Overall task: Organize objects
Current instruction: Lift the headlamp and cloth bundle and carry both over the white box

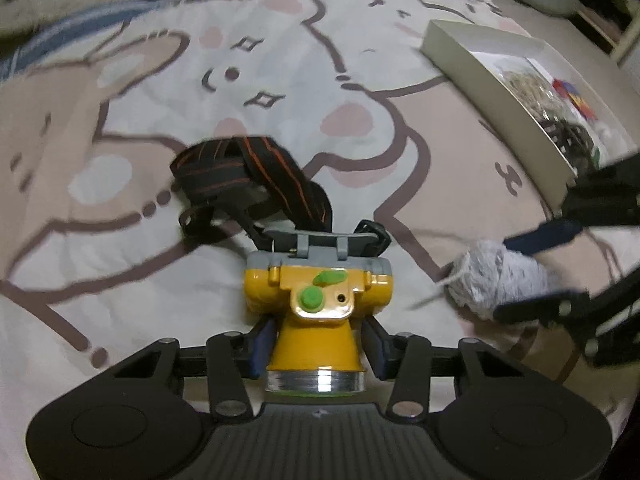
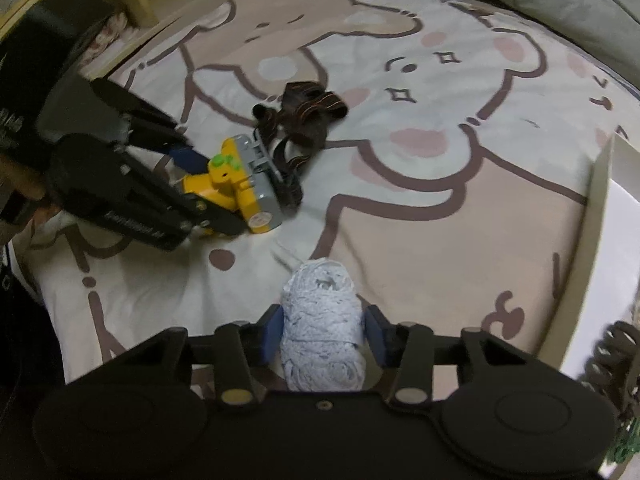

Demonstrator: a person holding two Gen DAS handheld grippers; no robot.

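A yellow headlamp (image 1: 316, 320) with green buttons and a black-and-orange strap (image 1: 256, 176) lies on the bed. My left gripper (image 1: 316, 344) is shut on the headlamp's yellow cone; it also shows in the right wrist view (image 2: 200, 196), with the headlamp (image 2: 236, 184) in its jaws. My right gripper (image 2: 322, 332) is shut on a ball of pale blue-grey yarn (image 2: 320, 328). In the left wrist view the yarn (image 1: 496, 280) and the right gripper (image 1: 520, 276) sit to the right of the headlamp.
A white open box (image 1: 500, 92) with cords and small items lies at the right; its wall shows in the right wrist view (image 2: 592, 264). The bed sheet (image 1: 280, 60) has a cartoon bear print. A grey quilt (image 2: 560, 4) lies at the back.
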